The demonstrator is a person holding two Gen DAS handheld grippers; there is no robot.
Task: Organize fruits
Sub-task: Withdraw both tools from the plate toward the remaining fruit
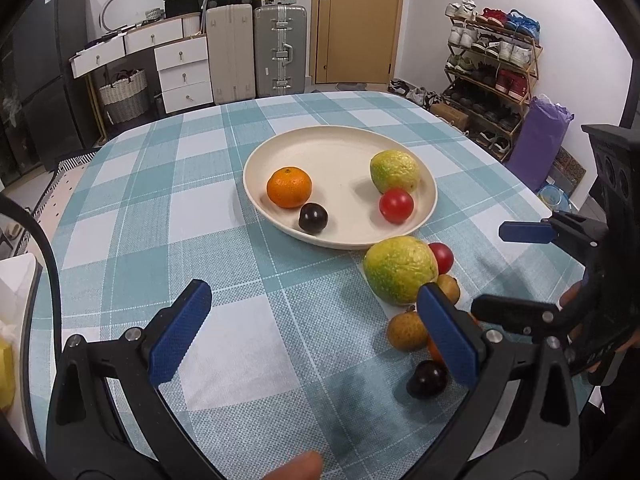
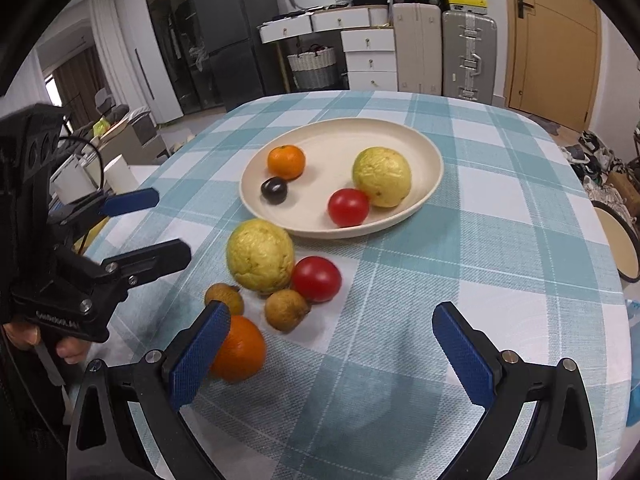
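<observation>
A cream plate (image 1: 332, 148) (image 2: 340, 140) on the checked tablecloth holds a mandarin (image 1: 289, 187), a dark plum (image 1: 313, 218), a tomato (image 1: 396, 205) and a green-yellow guava (image 1: 394, 171). Just in front of the plate, loose on the cloth, lie a second guava (image 2: 260, 256), a tomato (image 2: 316, 279), two small brown fruits (image 2: 286, 310), an orange (image 2: 240, 350) and a dark plum (image 1: 427, 379). My left gripper (image 1: 316, 336) is open over bare cloth, left of this group. My right gripper (image 2: 332, 356) is open, its left finger partly hiding the orange.
The table's far edge curves away behind the plate. Beyond it stand suitcases (image 1: 256, 52), white drawers (image 1: 184, 68) and a shoe rack (image 1: 492, 64). A white box (image 1: 16, 280) sits at the table's left side. A round stool (image 2: 616, 240) stands off the right edge.
</observation>
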